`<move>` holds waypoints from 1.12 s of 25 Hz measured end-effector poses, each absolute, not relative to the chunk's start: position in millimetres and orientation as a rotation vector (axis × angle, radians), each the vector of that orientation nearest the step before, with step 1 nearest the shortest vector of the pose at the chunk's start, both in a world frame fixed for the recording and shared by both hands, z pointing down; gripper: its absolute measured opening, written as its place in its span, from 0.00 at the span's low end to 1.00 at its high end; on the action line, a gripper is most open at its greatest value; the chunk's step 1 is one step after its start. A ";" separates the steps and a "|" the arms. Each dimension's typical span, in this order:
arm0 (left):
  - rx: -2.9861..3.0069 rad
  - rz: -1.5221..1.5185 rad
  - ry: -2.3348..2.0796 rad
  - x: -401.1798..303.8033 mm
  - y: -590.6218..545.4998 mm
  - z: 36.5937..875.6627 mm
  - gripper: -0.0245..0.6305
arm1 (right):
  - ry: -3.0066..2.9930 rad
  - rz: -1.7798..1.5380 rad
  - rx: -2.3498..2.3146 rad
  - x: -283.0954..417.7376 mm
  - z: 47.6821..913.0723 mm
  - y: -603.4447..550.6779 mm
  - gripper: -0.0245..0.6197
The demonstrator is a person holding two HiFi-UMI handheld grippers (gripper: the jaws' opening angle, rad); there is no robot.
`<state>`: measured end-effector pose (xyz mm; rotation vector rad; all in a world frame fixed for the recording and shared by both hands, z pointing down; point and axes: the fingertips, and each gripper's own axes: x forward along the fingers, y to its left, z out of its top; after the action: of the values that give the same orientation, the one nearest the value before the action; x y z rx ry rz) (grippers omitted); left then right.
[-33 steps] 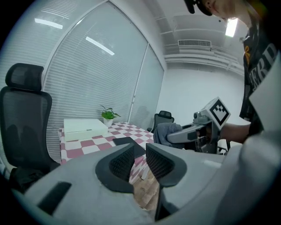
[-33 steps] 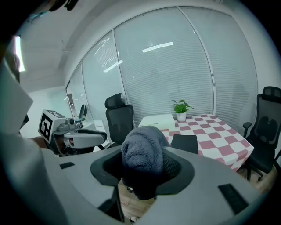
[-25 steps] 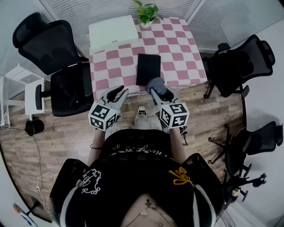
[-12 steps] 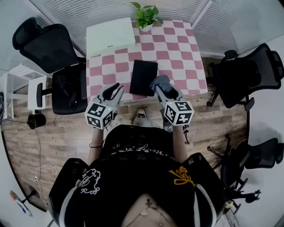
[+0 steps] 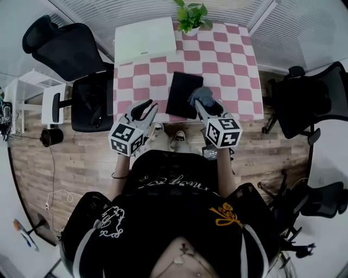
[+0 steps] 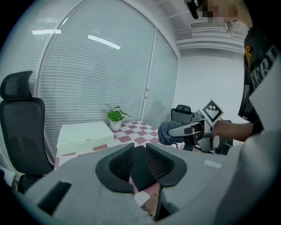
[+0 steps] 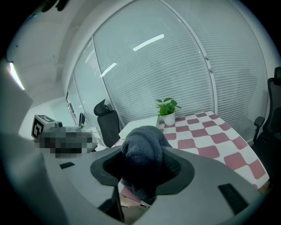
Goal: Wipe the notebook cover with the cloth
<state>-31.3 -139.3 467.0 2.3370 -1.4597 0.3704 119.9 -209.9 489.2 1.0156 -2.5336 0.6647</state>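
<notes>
Pink-and-white checked cloth covers the small table (image 5: 228, 59) set against slatted blinds, with black office chairs standing around it on a wood-plank floor. At its far edge sit a flat white closed case (image 5: 144, 39) and a small potted green plant (image 5: 191, 16). Both are well apart from the working spot, which leaves the near half free.

The flat black rectangular notebook (image 5: 180, 89) lies closed near the table's front edge, within easy reach of the standing person. The right gripper (image 5: 203, 104) has its jaws clamped on a bunched dark grey knitted cloth (image 5: 200, 95), and a wad of it pokes out past the tips, so fabric rather than plastic would meet the cover. That wad sits over the notebook's near right part. Whether it presses on the cover or hangs just above it cannot be told.

The left gripper (image 6: 139, 163) is empty, its jaws a narrow gap apart with the dark cover showing through them. It hovers off the notebook's near left corner, probably ready to steady the book.

Compared with a second ago, the cloth has travelled from the notebook's near edge to lie over its right side. Both grippers have advanced with it toward the table. The notebook itself looks unmoved on the checks, so I judge the wiping is only just starting.
</notes>
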 end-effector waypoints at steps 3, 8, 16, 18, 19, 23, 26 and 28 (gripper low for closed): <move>2.348 0.387 -1.439 -36.3 -143.5 467.4 0.16 | -2.531 0.660 1.014 112.2 488.9 -216.1 0.30; 2.389 0.408 -1.375 -39.9 -156.0 467.0 0.16 | -2.503 0.652 1.015 102.3 489.5 -225.3 0.30; 2.470 0.416 -1.267 -41.9 -179.3 466.3 0.16 | -2.436 0.590 0.986 72.6 506.5 -264.3 0.30; 2.481 0.415 -1.247 -43.8 -182.6 466.2 0.16 | -2.403 0.576 0.964 58.3 521.0 -274.4 0.30; 2.485 0.413 -1.240 -45.1 -184.0 466.2 0.16 | -2.386 0.569 0.948 50.0 529.6 -278.6 0.30; 2.488 0.401 -1.223 -52.8 -186.1 468.8 0.16 | -2.342 0.555 0.864 14.2 565.5 -288.7 0.30; 2.470 0.390 -1.218 -59.2 -187.1 473.1 0.16 | -2.331 0.623 0.798 -11.3 593.6 -291.8 0.30; 2.457 0.381 -1.217 -63.4 -188.4 475.7 0.16 | -2.303 0.698 0.772 -21.7 615.1 -293.0 0.30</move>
<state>-63.4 -188.4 475.7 2.4570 -1.2165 0.3811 -21.7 -293.0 615.1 0.7718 -2.3027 0.6984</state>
